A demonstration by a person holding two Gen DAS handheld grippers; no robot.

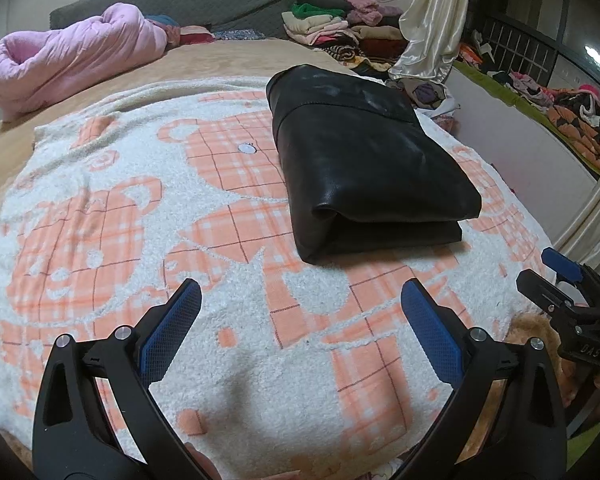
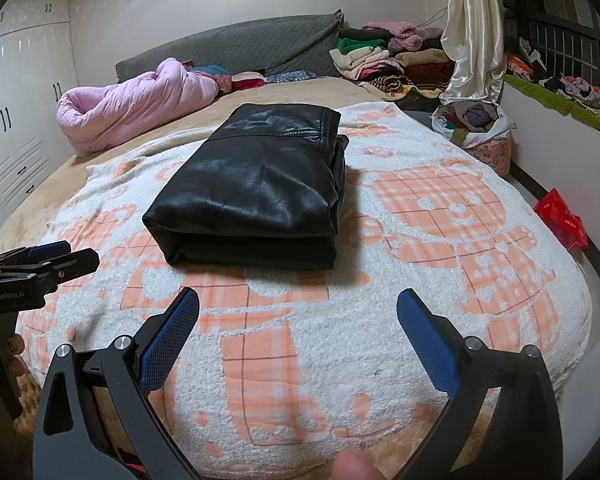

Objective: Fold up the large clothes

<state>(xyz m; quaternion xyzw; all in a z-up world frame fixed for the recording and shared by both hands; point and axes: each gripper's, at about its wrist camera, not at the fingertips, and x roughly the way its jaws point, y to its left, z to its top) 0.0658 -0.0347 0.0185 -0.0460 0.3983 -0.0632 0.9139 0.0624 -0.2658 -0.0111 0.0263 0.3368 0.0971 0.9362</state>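
A black leather garment lies folded into a thick rectangle on a white and orange checked blanket spread over the bed. My left gripper hovers open over the blanket, short of the garment's near folded edge, with nothing between its blue pads. My right gripper is also open and holds nothing, just in front of the bundle's near edge. Each tool shows at the edge of the other's view: the right gripper low on the right, the left gripper on the left.
A pink quilt is bunched at the far left of the bed, before a grey headboard. Piled clothes, a cream curtain and a basket of clothes stand far right. A red item lies on the floor.
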